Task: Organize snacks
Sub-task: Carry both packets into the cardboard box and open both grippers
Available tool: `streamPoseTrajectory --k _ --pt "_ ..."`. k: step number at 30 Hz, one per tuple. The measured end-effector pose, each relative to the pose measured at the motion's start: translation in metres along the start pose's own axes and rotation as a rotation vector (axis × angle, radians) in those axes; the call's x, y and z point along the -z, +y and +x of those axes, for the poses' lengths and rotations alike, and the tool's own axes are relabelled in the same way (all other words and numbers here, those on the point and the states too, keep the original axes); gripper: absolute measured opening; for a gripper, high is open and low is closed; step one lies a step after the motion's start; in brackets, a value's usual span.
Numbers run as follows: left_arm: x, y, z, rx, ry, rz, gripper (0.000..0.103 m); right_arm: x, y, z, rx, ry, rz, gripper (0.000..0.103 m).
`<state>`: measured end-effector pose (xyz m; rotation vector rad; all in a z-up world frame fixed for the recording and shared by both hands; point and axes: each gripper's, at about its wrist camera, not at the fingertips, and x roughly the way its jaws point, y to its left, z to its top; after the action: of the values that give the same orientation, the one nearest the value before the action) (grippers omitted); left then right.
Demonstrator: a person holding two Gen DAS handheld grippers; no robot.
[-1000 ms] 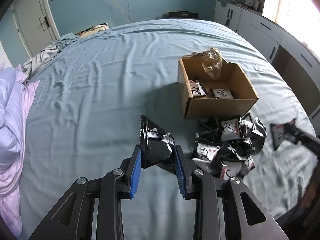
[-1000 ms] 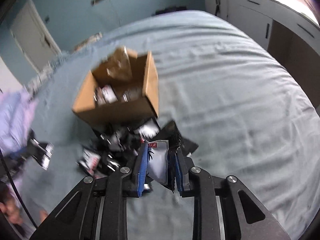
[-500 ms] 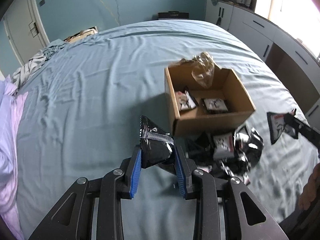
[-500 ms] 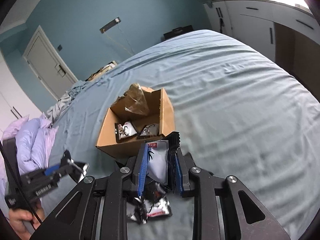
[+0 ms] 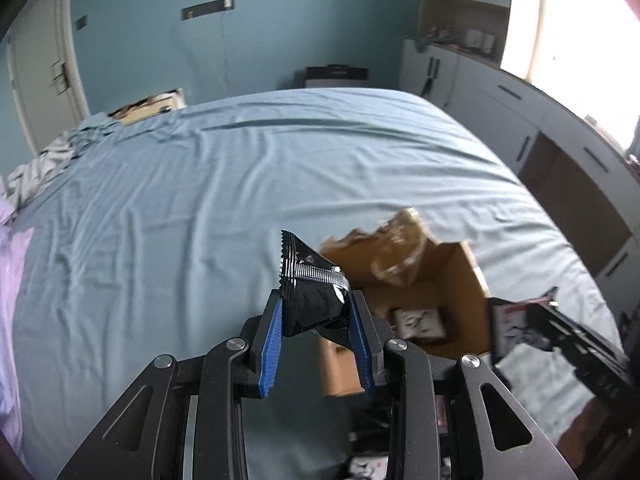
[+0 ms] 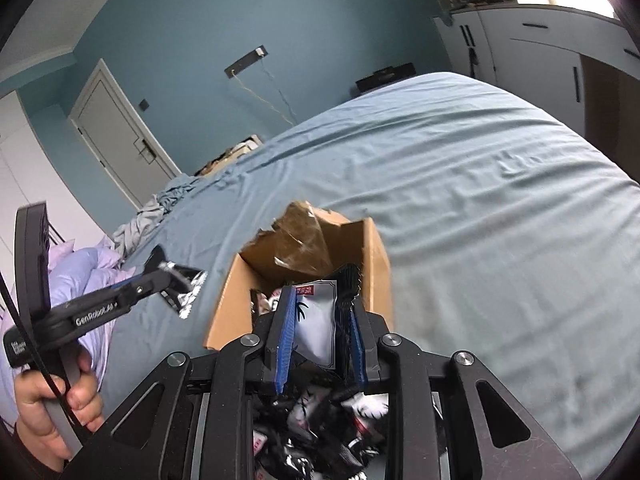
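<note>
My left gripper (image 5: 316, 304) is shut on a black snack packet (image 5: 310, 294) with a silver crimped seam, held just left of an open cardboard box (image 5: 460, 280) on the bed. Inside the box lies a white-and-black packet (image 5: 420, 318). My right gripper (image 6: 320, 300) is shut on a white-and-black snack packet (image 6: 316, 328), right over the box's near edge (image 6: 224, 312). In the left wrist view the right gripper (image 5: 520, 320) comes in from the right with its packet. The left gripper (image 6: 176, 284) shows at the left in the right wrist view. A pile of loose packets (image 6: 320, 432) lies below my right gripper.
The blue bedsheet (image 5: 200, 200) spreads wide to the left and behind the box. Crumpled plastic wrap (image 6: 300, 240) sticks up from the box's far side. Lilac bedding (image 6: 80, 268) lies at the left, white cabinets (image 5: 500, 120) at the right. A hand (image 6: 52, 420) holds the left gripper's handle.
Both grippers have closed in on the box with their packets. The left one swung right toward its left wall; the right one tilted up and moved over its near edge.
</note>
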<state>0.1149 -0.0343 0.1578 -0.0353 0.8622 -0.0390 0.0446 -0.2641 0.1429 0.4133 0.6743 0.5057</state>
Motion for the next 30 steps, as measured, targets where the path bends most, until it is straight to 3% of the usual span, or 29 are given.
streamPoseTrajectory --k 4,5,6,8,10,16,23,26,28,30 --pt "-0.003 -0.009 -0.001 0.037 0.001 0.04 0.033 -0.003 -0.003 0.006 -0.019 -0.017 0.006 0.023" --pt "-0.004 -0.01 -0.003 0.051 -0.015 0.043 0.041 -0.004 -0.004 0.01 -0.018 -0.019 0.01 0.023" --pt "-0.005 -0.011 -0.006 0.056 -0.03 0.051 0.068 -0.005 -0.006 0.014 -0.019 -0.016 0.015 0.023" --pt "-0.005 -0.01 -0.017 0.02 -0.08 0.049 0.099 -0.006 -0.008 0.02 -0.018 -0.013 0.028 0.023" --pt "-0.006 -0.006 -0.028 0.003 -0.136 0.037 0.099 -0.006 -0.009 0.023 -0.017 -0.012 0.036 0.023" --pt "-0.006 0.005 -0.034 -0.034 -0.124 0.028 0.102 -0.005 0.0 0.035 -0.014 -0.003 0.016 0.023" --pt "0.03 0.015 -0.019 -0.181 0.059 0.072 0.103 -0.004 0.011 0.062 -0.023 0.101 0.049 0.026" --pt "0.046 0.02 -0.029 -0.197 0.082 0.081 0.103 -0.006 0.003 0.055 -0.033 0.137 0.136 0.043" --pt "0.054 0.018 -0.04 -0.197 0.08 0.085 0.103 -0.007 -0.003 0.032 -0.051 0.088 0.169 0.074" --pt "0.063 0.012 -0.048 -0.194 0.075 0.093 0.103 -0.008 -0.004 0.01 -0.02 0.045 0.159 0.083"
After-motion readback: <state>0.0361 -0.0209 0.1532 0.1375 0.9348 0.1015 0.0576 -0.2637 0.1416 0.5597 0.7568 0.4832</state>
